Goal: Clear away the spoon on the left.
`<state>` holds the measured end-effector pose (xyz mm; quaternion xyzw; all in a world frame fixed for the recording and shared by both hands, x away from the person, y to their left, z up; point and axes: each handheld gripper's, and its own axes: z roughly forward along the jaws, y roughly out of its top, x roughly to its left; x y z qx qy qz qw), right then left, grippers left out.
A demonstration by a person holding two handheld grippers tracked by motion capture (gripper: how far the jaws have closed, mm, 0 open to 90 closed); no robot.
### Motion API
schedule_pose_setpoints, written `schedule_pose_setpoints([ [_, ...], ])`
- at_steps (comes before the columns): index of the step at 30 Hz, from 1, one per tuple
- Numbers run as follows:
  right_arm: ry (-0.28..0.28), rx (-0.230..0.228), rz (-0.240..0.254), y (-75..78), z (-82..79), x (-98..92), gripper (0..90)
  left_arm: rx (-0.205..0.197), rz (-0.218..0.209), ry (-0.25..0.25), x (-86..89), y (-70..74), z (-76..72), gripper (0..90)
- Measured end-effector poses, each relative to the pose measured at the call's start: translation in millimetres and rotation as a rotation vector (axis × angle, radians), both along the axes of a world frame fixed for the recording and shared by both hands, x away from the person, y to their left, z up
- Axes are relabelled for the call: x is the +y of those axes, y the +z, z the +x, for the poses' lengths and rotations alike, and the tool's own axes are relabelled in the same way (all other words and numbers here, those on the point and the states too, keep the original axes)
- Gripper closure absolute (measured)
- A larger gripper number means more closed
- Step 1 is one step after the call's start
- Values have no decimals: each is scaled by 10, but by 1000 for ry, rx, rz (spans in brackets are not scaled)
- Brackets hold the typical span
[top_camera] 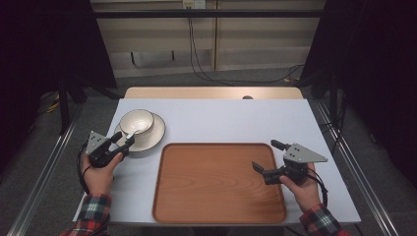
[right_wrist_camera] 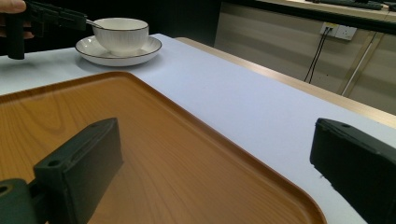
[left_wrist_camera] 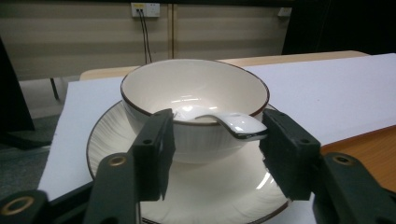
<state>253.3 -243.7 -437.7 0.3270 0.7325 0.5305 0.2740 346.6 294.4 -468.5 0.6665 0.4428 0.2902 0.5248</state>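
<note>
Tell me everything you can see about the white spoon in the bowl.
The spoon is glossy white, ceramic-looking, with a short curved handle. Its scoop end lies inside the bowl, and the handle rests over the near rim, sticking out toward the left gripper. The handle end sits between the open jaws, very near one jaw; contact is unclear.

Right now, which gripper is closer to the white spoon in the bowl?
The left gripper. Its jaws sit on either side of the spoon handle that sticks out over the bowl rim. The right gripper is far off, hovering over the wooden tray.
</note>
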Motion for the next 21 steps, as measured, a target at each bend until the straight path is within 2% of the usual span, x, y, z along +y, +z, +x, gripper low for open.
schedule_pose_setpoints([
  [6,2,1,1,7,-9,-2,19,6,0,-10,-2,18,-1,539],
  [12,1,-3,-5,9,-11,-7,19,21,-42,-12,-15,35,4,644],
  [16,-2,-2,-4,11,-14,-4,19,43,-70,-15,-20,33,6,675],
  [17,-1,-2,-4,11,-14,-3,19,46,-76,-3,-25,27,6,678],
  [21,1,-3,-5,15,-19,-4,20,48,-102,-8,-18,19,8,686],
])
